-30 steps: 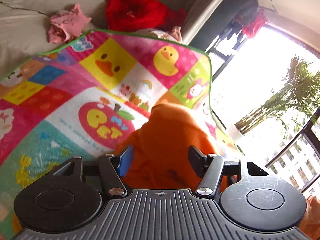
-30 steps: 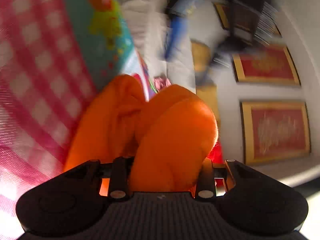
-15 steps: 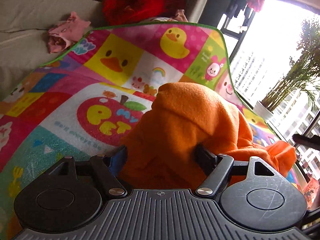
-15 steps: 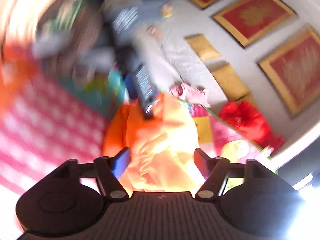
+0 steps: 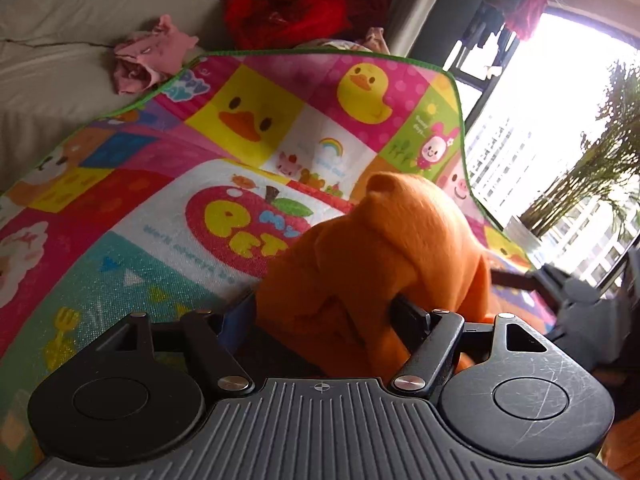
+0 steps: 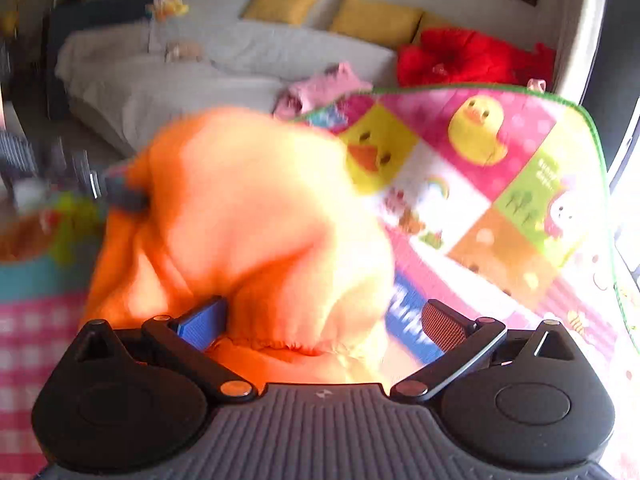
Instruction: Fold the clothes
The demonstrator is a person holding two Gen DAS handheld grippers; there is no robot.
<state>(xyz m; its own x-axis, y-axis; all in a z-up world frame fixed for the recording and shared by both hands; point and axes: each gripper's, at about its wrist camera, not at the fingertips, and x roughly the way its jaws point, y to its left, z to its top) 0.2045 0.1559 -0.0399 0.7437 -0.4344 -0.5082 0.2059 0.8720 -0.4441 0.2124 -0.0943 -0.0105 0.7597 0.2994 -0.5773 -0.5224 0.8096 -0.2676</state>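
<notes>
Left wrist view: orange fleece garment (image 5: 384, 256) sits bunched on the play mat (image 5: 168, 184) — soft, light, floppy, best taken at a hem. Left gripper (image 5: 324, 312) clamps a thick fold; right gripper (image 6: 320, 320), jaws just opening, stands wide — released.

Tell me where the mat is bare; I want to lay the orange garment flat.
Free: the colourful cartoon play mat from its apple picture to the duck squares near the green edge. Crowded: the crumpled orange fleece garment by the grippers, and beyond the edge a pink cloth and red bundle.
</notes>
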